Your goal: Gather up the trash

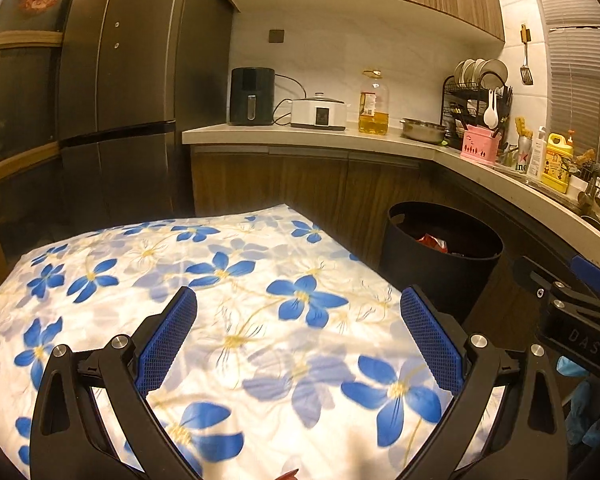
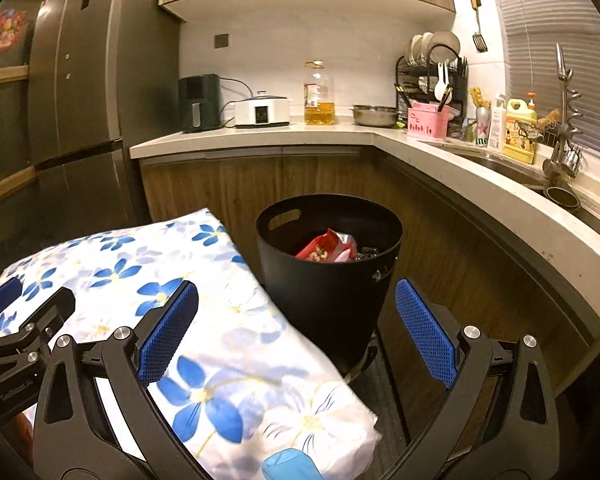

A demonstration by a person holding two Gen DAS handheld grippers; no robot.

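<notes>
Red wrappers (image 2: 328, 246) already lie in the black bin (image 2: 328, 280) beside the surface (image 1: 220, 300)'s right edge; both claws, left claw (image 1: 298, 340) and right claw (image 2: 296, 332), are spread and carry nothing, so little seems left.

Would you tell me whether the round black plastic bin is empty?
Not empty: the round black plastic bin holds a red wrapper and other trash.

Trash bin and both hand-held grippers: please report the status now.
Left hand-held gripper open, empty, over floral cloth. Right hand-held gripper open, empty. Black bin beside table, red wrapper inside. Nothing in the way.
</notes>
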